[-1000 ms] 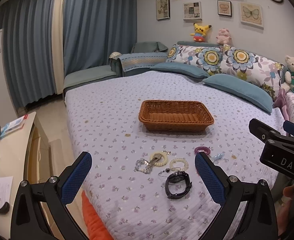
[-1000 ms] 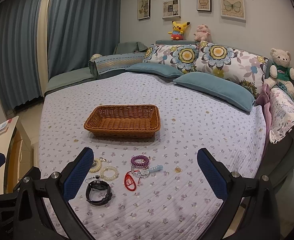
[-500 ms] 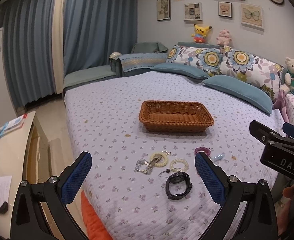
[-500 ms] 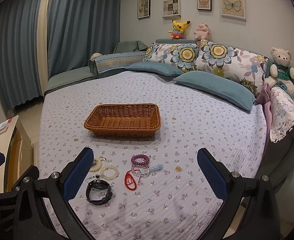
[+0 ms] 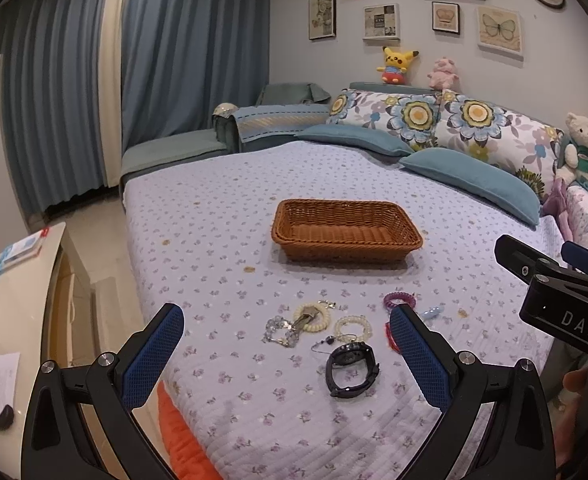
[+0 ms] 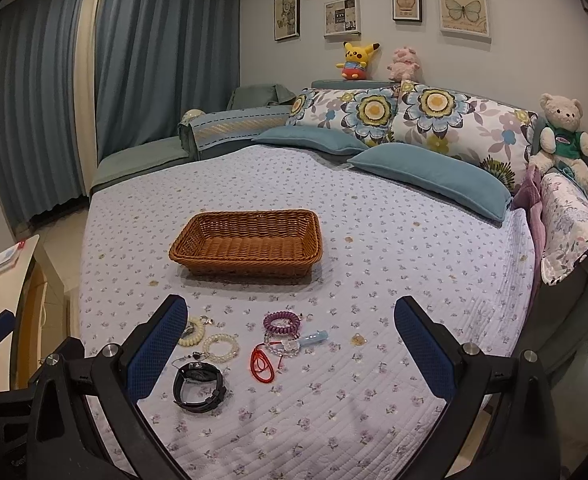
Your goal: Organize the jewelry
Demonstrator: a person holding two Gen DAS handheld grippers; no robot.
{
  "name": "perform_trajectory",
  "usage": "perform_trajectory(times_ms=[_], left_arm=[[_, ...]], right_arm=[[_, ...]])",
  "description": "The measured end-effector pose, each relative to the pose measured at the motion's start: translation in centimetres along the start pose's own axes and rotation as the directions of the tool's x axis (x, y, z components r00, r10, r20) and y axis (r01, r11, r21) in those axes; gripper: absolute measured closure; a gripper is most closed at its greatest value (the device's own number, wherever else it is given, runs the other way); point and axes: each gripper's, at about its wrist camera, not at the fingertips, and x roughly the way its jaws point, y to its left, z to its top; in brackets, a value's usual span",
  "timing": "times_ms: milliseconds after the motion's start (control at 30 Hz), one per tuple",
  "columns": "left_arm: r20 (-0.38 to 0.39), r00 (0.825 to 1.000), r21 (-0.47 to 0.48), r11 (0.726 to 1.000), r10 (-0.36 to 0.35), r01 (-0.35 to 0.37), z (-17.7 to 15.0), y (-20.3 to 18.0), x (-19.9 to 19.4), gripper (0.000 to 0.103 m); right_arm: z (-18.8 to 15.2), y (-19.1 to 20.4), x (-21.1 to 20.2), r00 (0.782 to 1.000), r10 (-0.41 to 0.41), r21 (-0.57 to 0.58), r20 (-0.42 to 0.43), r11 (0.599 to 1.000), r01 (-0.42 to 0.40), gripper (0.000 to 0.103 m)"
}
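— Both tools, what state? 
— Left tool [image 5: 285,344] and right tool [image 6: 289,336] are spread wide, grasping nothing, above the bed [image 6: 414,240].
— And the jewelry?
— Black watch [image 6: 199,386], pearl bracelet [image 6: 221,347], red cord [image 6: 261,364] and purple coil [image 6: 281,321] lie near the bed's front edge; the wicker basket [image 6: 245,264] sits beyond them.

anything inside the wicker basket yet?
Nothing visible in the basket: bare woven floor in both views. The near wall hides a strip of the floor. Watch and bracelets lie on the bedspread.
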Motion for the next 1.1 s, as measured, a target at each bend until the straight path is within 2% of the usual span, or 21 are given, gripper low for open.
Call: perform_trajectory(times_ms=[467, 833, 967, 1100], left_arm=[[-0.020, 1.000, -0.027, 1.000, -0.012, 0.012, -0.2, 0.2, 0.4, 0.001], [-0.036, 0.999, -0.039, 0.999, -0.006, 0.005, -0.3, 0.8, 1.1, 0.001], [-0.058, 0.998, -0.066, 0.997, -0.035, 0.031, -0.4, 1.3, 1.7, 0.001], [-0.063, 0.998, -0.064, 0.998, -0.022, 0.018, -0.5, 1.7, 2.1, 0.001]], right_arm=[[0.1, 0.1, -0.3, 1.000, 0.004, 0.006, 0.015, 1.000, -0.004, 0.000], [-0.2, -0.2, 0.5, 1.000, 0.007, 0.018, -0.011, 1.000, -0.007, 0.000], [-0.3, -0.4, 1.1, 1.000, 0.009, 0.022, -0.026, 1.000, -0.008, 0.000], [-0.5, -0.5, 1.6, 0.999, 0.012, 0.025, -0.039, 1.000, -0.011, 0.000]])
